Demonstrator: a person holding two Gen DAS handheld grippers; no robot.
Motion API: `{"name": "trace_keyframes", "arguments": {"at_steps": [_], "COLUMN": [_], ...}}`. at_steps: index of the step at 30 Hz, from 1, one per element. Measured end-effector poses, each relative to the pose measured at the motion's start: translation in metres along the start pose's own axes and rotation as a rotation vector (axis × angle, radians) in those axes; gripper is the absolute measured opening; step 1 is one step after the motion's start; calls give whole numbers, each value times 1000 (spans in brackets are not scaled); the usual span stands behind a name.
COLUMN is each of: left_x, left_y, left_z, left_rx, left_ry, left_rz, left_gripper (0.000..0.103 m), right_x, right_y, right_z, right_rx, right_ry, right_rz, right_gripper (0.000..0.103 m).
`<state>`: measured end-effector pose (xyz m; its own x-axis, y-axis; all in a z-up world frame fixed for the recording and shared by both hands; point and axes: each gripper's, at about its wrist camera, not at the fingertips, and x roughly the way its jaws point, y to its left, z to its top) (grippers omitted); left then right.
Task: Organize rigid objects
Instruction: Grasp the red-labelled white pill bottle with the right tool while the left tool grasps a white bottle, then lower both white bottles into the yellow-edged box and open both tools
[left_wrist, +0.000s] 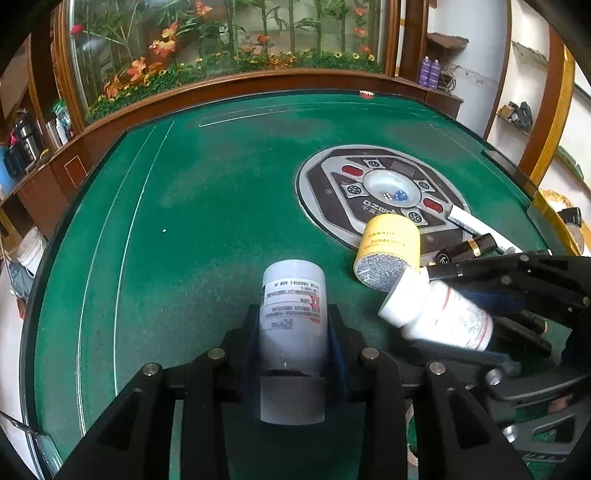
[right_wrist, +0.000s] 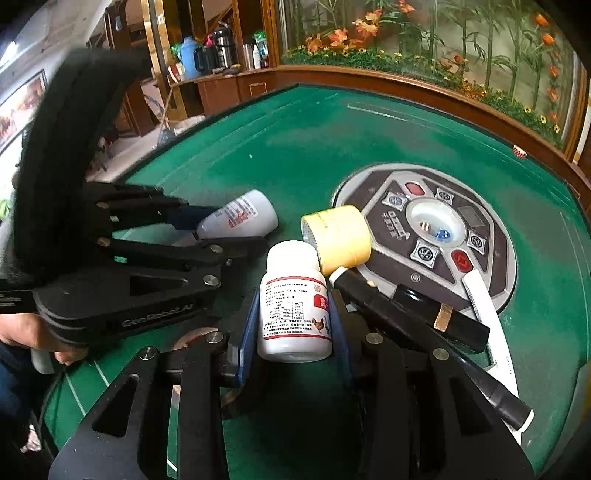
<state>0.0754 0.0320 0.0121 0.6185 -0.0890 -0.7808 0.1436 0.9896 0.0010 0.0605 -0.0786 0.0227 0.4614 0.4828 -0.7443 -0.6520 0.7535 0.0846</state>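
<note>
Left gripper (left_wrist: 291, 325) clamped on white translucent bottle (left_wrist: 293, 314), held above green table (left_wrist: 184, 206); right gripper (right_wrist: 293, 314) clamped on white pill bottle (right_wrist: 293, 302). Just ahead: yellow jar (right_wrist: 338, 236) on its side at edge of centre dice panel (right_wrist: 476, 266), touching black tube (right_wrist: 424, 306) and white marker (right_wrist: 487, 317).

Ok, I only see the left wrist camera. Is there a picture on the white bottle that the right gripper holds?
Observer: Yes. The white bottle in the right gripper has a small chicken printed on its label.
Operator: And who's carrying mine?
Observer: A person's hand is wrapped around the handle of the left gripper, low at the left edge of the right wrist view.
</note>
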Motion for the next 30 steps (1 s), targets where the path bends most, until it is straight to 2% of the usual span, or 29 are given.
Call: {"name": "trace_keyframes", "arguments": {"at_steps": [5, 9, 12, 17, 23, 28, 30], "left_x": [-17, -43, -64, -85, -90, -84, -81], "left_y": [0, -6, -20, -59, -132, -200, -221], "left_z": [2, -12, -19, -21, -11, -3, 0], "left_rx": [-40, -94, -74, -28, 57, 142, 167], "left_ry": [-50, -70, -100, -121, -127, -103, -91], "left_rz": [-10, -35, -46, -108, -266, -414, -449], "left_gripper": [34, 34, 34, 34, 34, 34, 34], "right_x": [-18, -41, -63, -104, -156, -203, -218], "right_y": [-10, -14, -11, -16, -66, -120, -139], "right_z": [6, 0, -16, -45, -83, -116, -128], "right_rx": [80, 148, 175, 204, 328, 447, 485], "right_ry": [-59, -93, -117, -170, -239, -302, -315], "right_rz": [42, 70, 75, 74, -1, -106, -147], "right_gripper": [36, 36, 36, 36, 36, 35, 35]}}
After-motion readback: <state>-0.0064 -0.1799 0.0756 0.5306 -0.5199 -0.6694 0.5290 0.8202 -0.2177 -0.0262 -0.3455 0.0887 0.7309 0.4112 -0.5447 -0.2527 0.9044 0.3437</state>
